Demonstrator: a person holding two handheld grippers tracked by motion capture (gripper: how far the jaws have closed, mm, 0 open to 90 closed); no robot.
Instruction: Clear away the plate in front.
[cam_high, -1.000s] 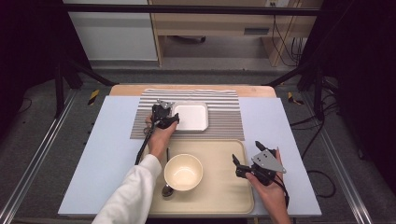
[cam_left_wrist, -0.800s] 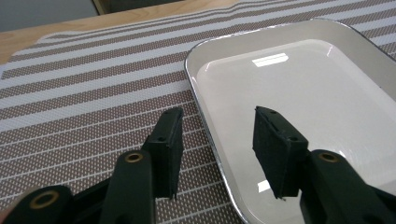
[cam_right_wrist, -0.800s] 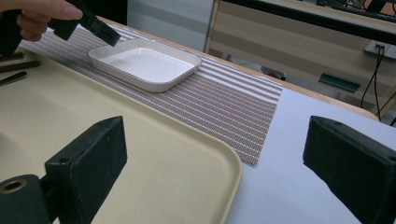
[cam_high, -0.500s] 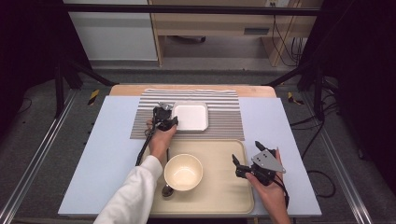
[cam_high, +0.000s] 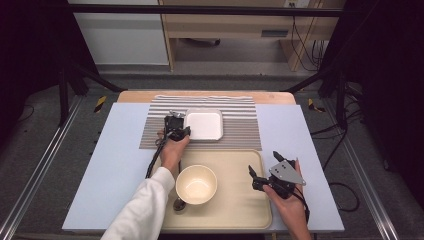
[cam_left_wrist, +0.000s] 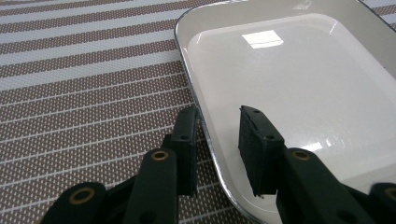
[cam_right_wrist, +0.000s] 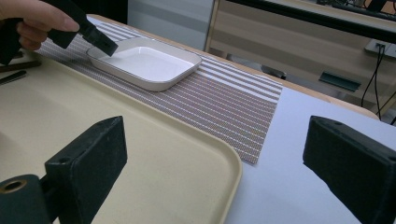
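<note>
The white dish (cam_high: 204, 124) sits on the striped mat (cam_high: 235, 131), at about 12 o'clock on the tabletop (cam_high: 110, 160). The left tongs (cam_left_wrist: 217, 135) are at the dish's 9 o'clock side, one jaw outside the rim and one inside, with a narrow gap, not pinching yet. The right tongs (cam_high: 256, 178) are wide apart, over the tan tray (cam_high: 235, 205) at 4 o'clock. A bowl (cam_high: 196, 184) sits on the tray.

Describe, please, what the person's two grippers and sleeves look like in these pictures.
Both grippers are black with two flat, blocky jaws. The left gripper has brass-coloured rivets and trails a black cable; its arm wears a white sleeve. The right gripper carries a grey three-cornered plate; its wrist is unsleeved.
</note>
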